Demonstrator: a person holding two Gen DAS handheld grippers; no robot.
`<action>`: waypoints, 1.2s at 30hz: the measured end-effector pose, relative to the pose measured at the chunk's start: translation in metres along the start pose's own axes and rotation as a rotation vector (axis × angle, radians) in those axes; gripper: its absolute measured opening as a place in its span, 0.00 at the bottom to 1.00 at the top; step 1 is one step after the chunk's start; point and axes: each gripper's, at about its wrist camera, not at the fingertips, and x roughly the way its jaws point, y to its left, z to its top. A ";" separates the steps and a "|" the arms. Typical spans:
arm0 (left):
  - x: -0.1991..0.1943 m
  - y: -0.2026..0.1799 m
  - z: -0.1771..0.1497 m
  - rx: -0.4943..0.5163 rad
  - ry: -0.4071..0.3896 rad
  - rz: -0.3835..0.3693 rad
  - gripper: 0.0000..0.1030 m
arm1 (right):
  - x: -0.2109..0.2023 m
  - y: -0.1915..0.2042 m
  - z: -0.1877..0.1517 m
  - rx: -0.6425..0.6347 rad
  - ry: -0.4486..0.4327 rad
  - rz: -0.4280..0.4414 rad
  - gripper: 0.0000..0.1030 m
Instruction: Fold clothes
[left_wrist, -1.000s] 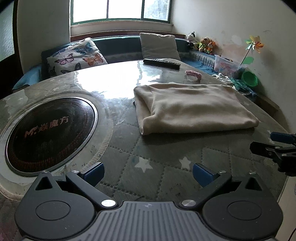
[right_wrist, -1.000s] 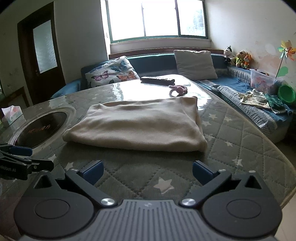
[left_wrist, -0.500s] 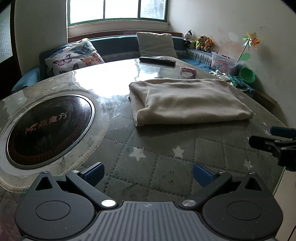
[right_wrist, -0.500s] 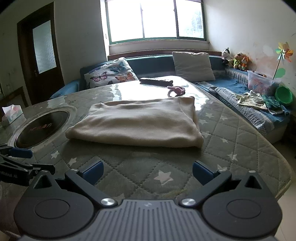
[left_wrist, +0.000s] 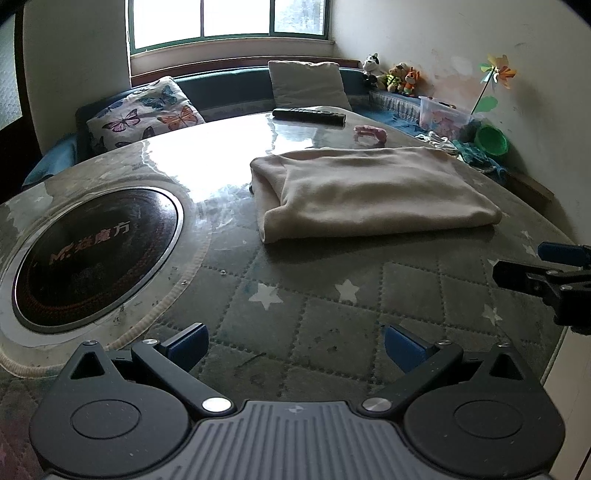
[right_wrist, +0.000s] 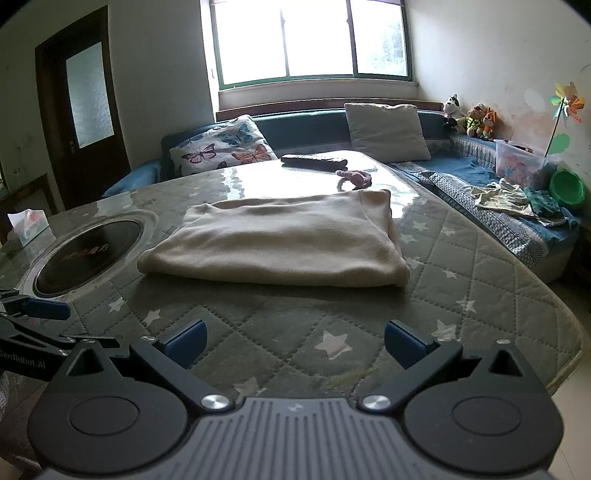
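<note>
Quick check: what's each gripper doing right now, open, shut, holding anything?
Left gripper: open, empty, short of the folded beige garment.
Right gripper: open, empty, also short of the garment.

Both wrist cameras sit low at the table's near edge, facing the window, sharing the folded cloth mid-table.

One folded garment, two cushions, one remote, three plush toys.
</note>
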 end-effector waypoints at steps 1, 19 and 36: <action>0.000 0.000 0.000 0.001 0.000 0.000 1.00 | 0.000 0.000 0.000 0.000 0.000 0.000 1.00; -0.002 -0.006 0.001 0.016 -0.001 -0.003 1.00 | -0.001 0.001 0.000 0.007 -0.003 0.005 1.00; 0.003 -0.008 0.005 0.024 0.008 -0.007 1.00 | 0.006 -0.002 0.000 0.009 0.016 -0.006 1.00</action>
